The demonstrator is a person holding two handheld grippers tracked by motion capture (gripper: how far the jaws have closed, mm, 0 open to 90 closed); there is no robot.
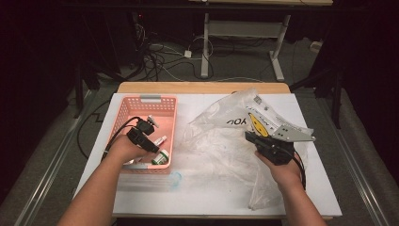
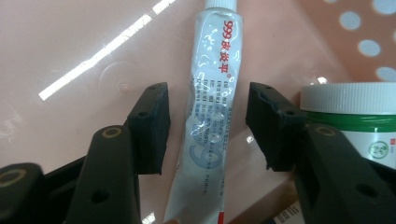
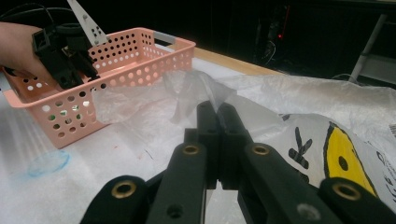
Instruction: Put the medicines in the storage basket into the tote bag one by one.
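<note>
A pink perforated basket point(image 1: 146, 100) stands on the left of the white-covered table. My left gripper point(image 1: 148, 143) reaches down into it. In the left gripper view its jaws point(image 2: 208, 126) straddle a white tube point(image 2: 212, 107) with red print that lies on the basket floor, with a gap on each side, so the gripper is open. The tube point(image 1: 160, 140) lies lengthwise between them. A white-lidded jar with a green band point(image 2: 348, 105) sits just beside the right jaw. My right gripper point(image 3: 217, 109) is shut on a fold of the clear plastic bag point(image 1: 221, 136), which is crumpled at centre right.
The bag point(image 3: 303, 102) carries black lettering and a yellow face print. A small clear bluish disc point(image 1: 175, 178) lies on the table in front of the basket. The basket point(image 3: 140, 60) has a grey handle at its far end. Desk legs and cables stand beyond the table's far edge.
</note>
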